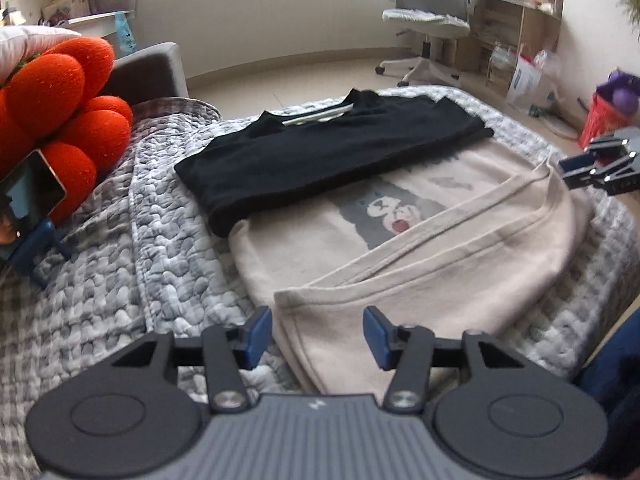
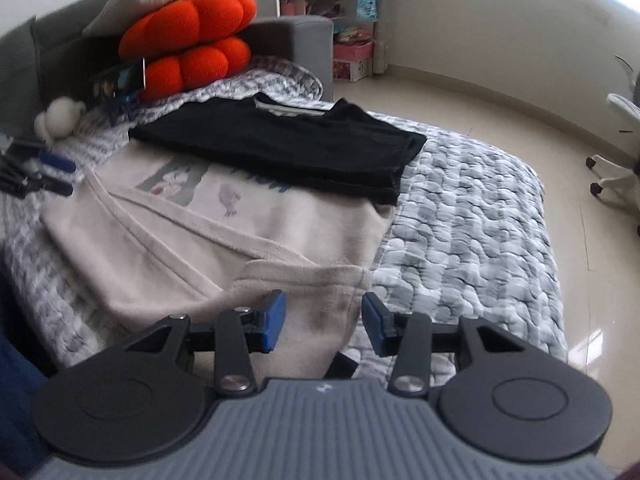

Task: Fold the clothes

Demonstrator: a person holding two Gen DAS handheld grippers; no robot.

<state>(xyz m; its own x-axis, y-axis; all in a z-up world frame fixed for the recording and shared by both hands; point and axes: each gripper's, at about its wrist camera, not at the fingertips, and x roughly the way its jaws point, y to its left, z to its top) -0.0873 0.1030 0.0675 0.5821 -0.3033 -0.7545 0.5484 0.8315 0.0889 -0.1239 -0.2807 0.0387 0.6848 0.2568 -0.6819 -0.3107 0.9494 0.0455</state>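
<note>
Left claw [image 1: 318,334]: open, at the cream shirt's near hem.
Right claw [image 2: 324,322]: open, over a sleeve.
Cream shirt [image 1: 440,264]: spread on the bed [image 1: 120,264].
Black shirt [image 1: 332,152]: folded, overlapping the cream shirt's far end.

soft matt beige fleece top [image 1: 460,256], matt black cloth shirt [image 1: 332,156], puffy quilted bedspread [image 2: 472,216], glossy floor [image 2: 600,280]

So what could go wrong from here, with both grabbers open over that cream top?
1. The black shirt lies folded across the far part of the cream sweatshirt; lifting the sweatshirt could drag it out of its fold.
2. The left gripper and right gripper are open over doubled layers near the front edge, so either might pinch only the top layer, or the quilt too.
</note>
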